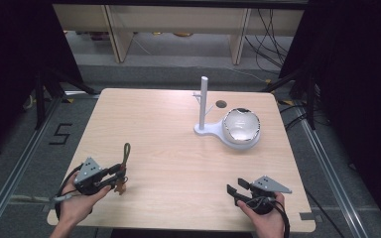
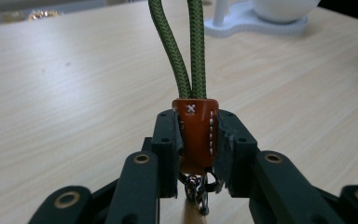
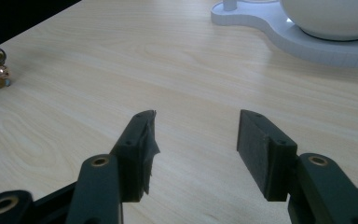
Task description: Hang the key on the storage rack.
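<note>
Left gripper (image 2: 196, 149) pinches keychain (image 2: 196, 133) (green cord upward); right gripper (image 3: 193, 149) agape.

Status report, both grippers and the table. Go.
Left gripper shut on keychain's leather tab, green cord loop pointing ahead. Right gripper open, empty, low over table. White stand with bowl far right; path clear.

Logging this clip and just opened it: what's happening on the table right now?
A person holds a hand-held gripper in each hand at a wooden table. The left hand-held gripper is clamped on the brown leather tab of a keychain, whose green cord loop points away from it. The right hand-held gripper sits open and holds nothing, low over the near right of the table. Farther back, a white stand with an upright post carries a white bowl, untouched.
</note>
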The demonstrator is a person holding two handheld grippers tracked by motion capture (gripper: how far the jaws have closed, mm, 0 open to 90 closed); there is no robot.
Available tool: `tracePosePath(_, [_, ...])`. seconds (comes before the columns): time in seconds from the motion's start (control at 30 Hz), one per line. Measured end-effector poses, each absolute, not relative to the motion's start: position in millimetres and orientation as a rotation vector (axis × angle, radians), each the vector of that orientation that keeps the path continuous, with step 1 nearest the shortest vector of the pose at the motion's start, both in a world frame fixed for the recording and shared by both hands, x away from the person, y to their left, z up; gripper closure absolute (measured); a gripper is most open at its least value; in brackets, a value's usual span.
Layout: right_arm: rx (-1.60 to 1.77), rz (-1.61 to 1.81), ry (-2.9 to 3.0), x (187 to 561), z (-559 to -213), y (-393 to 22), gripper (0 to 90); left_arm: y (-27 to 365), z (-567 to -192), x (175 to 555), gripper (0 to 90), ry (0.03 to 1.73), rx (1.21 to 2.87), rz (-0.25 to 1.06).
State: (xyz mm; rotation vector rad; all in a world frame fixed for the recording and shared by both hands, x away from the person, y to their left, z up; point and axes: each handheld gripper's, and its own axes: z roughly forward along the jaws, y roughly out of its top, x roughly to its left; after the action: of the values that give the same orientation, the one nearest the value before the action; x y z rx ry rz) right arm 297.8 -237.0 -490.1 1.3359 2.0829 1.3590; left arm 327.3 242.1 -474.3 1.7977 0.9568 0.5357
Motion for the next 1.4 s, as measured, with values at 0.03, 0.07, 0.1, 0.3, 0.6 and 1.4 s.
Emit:
tracePosePath(0.03, [1.322, 1.329, 2.074, 298, -490, -238, 47.6, 240, -472, 327, 70.2, 0.937, 1.787, 0.557])
tracePosePath(0.07, [1.324, 1.351, 2.069, 298, -490, -237, 47.5, 238, -472, 327, 70.2, 0.925, 1.762, 0.562])
tracePosePath(0.1, [1.324, 1.351, 2.069, 298, -490, -237, 47.5, 238, -472, 327, 70.2, 0.925, 1.762, 0.562])
tracePosePath(0.3, [1.316, 1.372, 2.06, 298, -487, -236, 47.6, 232, -470, 326, 70.2, 0.873, 1.72, 0.598])
tracePosePath(0.6, [1.317, 1.393, 2.041, 298, -483, -229, 49.9, 221, -468, 324, 70.1, 0.807, 1.697, 0.645])
tracePosePath(1.4, [1.248, 1.392, 2.025, 299, -489, -220, 50.8, 195, -462, 329, 69.9, 0.757, 1.628, 0.709])
